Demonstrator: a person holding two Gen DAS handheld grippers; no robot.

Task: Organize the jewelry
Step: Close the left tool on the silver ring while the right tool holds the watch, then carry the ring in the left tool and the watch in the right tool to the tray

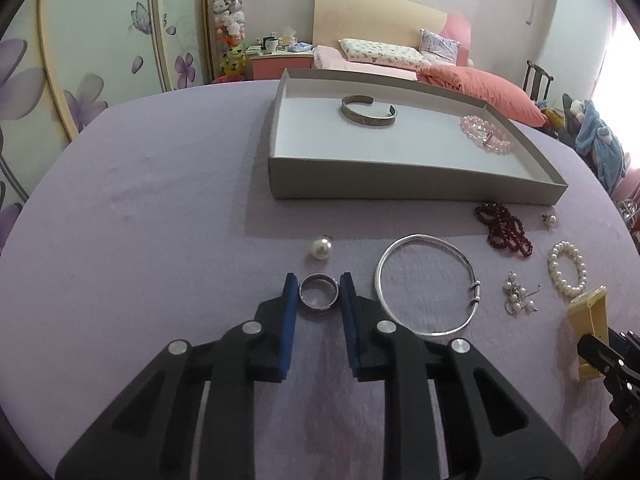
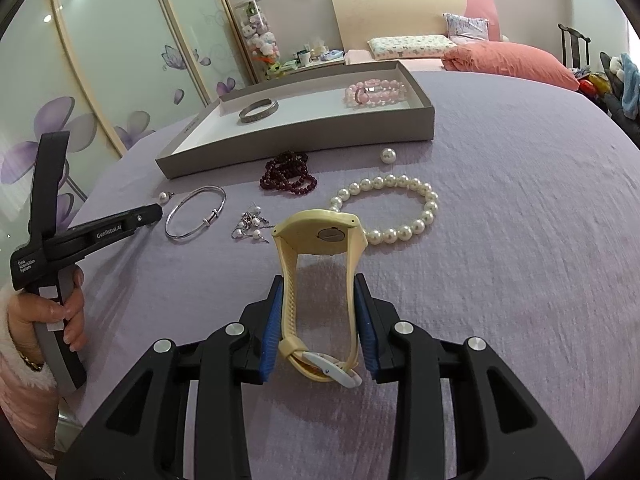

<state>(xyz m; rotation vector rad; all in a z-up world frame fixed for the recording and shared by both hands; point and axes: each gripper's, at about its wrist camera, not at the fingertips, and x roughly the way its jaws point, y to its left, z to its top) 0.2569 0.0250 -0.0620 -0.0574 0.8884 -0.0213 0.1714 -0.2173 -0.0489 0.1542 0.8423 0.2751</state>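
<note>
Left tongs (image 1: pixel 319 285) flank ring (image 1: pixel 319 291) — contact unclear.

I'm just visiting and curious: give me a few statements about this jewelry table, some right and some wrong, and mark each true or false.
1. The shallow grey cardboard tray holds a dull metal cuff bracelet and a pink bead bracelet. True.
2. The white pearl bracelet lies in the tray. False: it lies on the lilac cloth, outside it.
3. The right gripper clamps a cream-yellow wristwatch. True.
4. The left gripper has a dark red bead strand between its fingers. False: a small silver ring sits there.
5. The thin silver bangle is stacked on the cuff. False: it lies on the cloth beside the ring.
</note>
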